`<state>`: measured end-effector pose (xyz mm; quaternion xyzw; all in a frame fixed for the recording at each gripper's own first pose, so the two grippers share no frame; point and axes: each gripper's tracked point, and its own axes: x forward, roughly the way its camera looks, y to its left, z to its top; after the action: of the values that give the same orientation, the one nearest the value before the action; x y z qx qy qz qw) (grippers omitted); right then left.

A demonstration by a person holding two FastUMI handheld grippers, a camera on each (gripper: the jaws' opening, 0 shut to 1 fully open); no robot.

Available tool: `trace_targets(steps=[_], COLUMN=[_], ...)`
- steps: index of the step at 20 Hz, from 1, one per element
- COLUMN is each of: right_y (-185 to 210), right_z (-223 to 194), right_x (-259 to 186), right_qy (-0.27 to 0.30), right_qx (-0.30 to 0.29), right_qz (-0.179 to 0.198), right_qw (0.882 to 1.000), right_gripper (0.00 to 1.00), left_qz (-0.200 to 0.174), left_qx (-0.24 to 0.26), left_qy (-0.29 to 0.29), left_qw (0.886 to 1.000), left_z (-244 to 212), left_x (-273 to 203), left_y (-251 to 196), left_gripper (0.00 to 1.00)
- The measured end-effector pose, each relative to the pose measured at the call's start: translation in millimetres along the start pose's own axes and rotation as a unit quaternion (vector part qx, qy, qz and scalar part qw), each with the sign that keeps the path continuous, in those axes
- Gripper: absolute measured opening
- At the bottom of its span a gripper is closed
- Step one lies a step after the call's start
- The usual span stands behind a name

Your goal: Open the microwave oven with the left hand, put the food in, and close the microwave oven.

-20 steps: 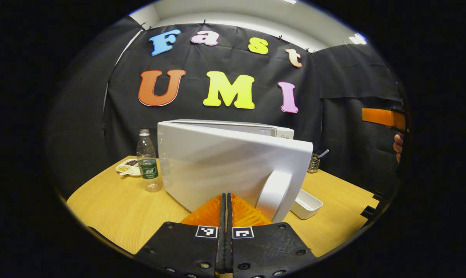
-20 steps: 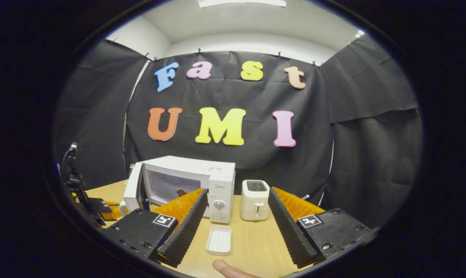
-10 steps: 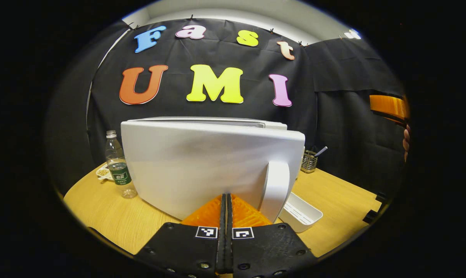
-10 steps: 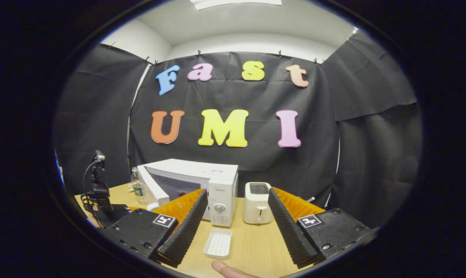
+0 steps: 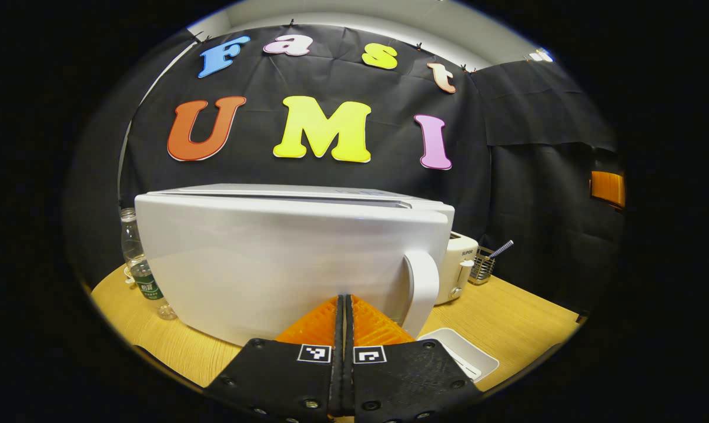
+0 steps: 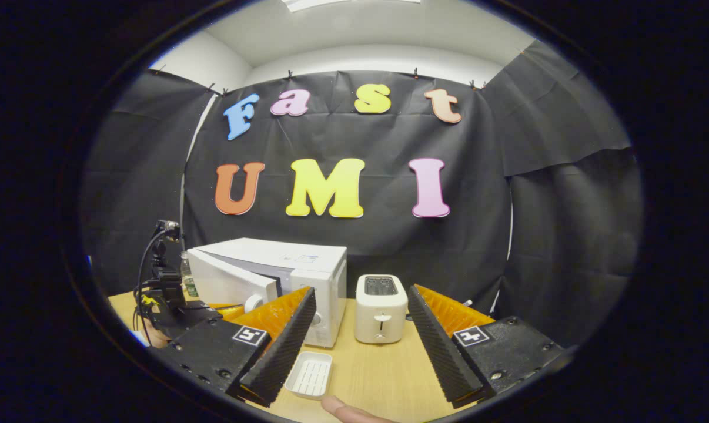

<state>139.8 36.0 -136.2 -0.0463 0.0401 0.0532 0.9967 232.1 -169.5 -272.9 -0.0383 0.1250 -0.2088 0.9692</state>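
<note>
The white microwave (image 6: 307, 264) stands on the wooden table, its door (image 5: 284, 258) swung almost to the body with a narrow gap left at the handle side. My left gripper (image 5: 341, 298) is shut with nothing between its fingers, and its tips press on the door's face just left of the white handle (image 5: 422, 288). In the right gripper view the left gripper (image 6: 175, 308) sits in front of the door. My right gripper (image 6: 360, 289) hangs open and holds nothing, back from the table's middle. The door hides the inside of the oven.
A white toaster (image 6: 380, 299) stands right of the microwave. A small white tray (image 6: 310, 375) lies in front of it. A water bottle (image 5: 140, 264) stands left of the microwave and a wire utensil holder (image 5: 484, 264) behind the toaster. A fingertip (image 6: 345, 408) shows at the bottom.
The door has swung from wide open to nearly closed, pushed by the shut left gripper moving forward with it. The right gripper stayed open and drifted slightly.
</note>
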Motion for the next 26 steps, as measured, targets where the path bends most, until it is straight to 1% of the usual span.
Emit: trace_targets(steps=[1,3,4,5,6,7,12,17,19,22,23,26], right_y=[-1.7,-3.6,-5.4,-8.6,-11.9,-13.9,-17.7,-4.8,-0.7,-6.7,-7.7,-10.2], right_z=[-1.0,-2.6,-1.6,0.2,0.9,1.7,12.3,27.5,29.1,27.2,26.8,24.5], right_x=[2.2,2.5,1.9,-0.3,-3.3,-6.8,-29.6,-50.1,-59.3,-71.2,-75.7,-87.9], right_qy=[0.003,0.009,0.011,0.012,0.012,0.013,0.011,0.001,-0.001,0.0,0.001,0.003], right_qx=[0.0,0.002,0.001,0.001,0.0,0.0,0.004,-0.01,-0.006,0.001,0.005,0.014], right_qz=[-0.003,-0.004,-0.007,-0.013,-0.018,-0.024,-0.042,-0.037,-0.032,-0.038,-0.038,-0.033], right_qw=[1.0,1.0,1.0,1.0,1.0,1.0,0.999,0.999,0.999,0.999,0.999,0.999], right_gripper=[1.0,1.0,1.0,1.0,0.94,1.0,1.0,1.0,1.0,1.0,1.0,1.0], left_qz=[-0.001,0.009,0.02,0.03,0.03,0.029,0.036,0.04,0.043,0.047,0.046,0.055], left_qx=[-0.002,-0.002,-0.006,-0.018,-0.034,-0.044,-0.033,-0.034,-0.031,-0.048,-0.051,-0.039], left_qy=[-0.001,0.0,0.007,0.012,0.021,0.012,0.006,0.006,0.021,0.032,0.027,-0.004], left_qw=[1.0,1.0,1.0,0.999,0.999,0.999,0.999,0.999,0.998,0.997,0.997,0.998], left_z=[1.1,4.0,2.5,1.4,1.6,4.4,4.3,3.7,-0.5,3.0,10.4,41.9], left_x=[7.7,26.5,35.6,40.7,35.7,43.4,43.0,43.2,40.2,15.5,4.3,-36.3], left_y=[-2.0,-0.1,4.6,6.6,6.0,4.7,3.9,3.7,3.8,1.8,-1.7,-6.1], left_gripper=[0.0,0.0,0.15,0.0,0.01,0.0,0.01,0.01,0.01,0.01,0.01,0.0])
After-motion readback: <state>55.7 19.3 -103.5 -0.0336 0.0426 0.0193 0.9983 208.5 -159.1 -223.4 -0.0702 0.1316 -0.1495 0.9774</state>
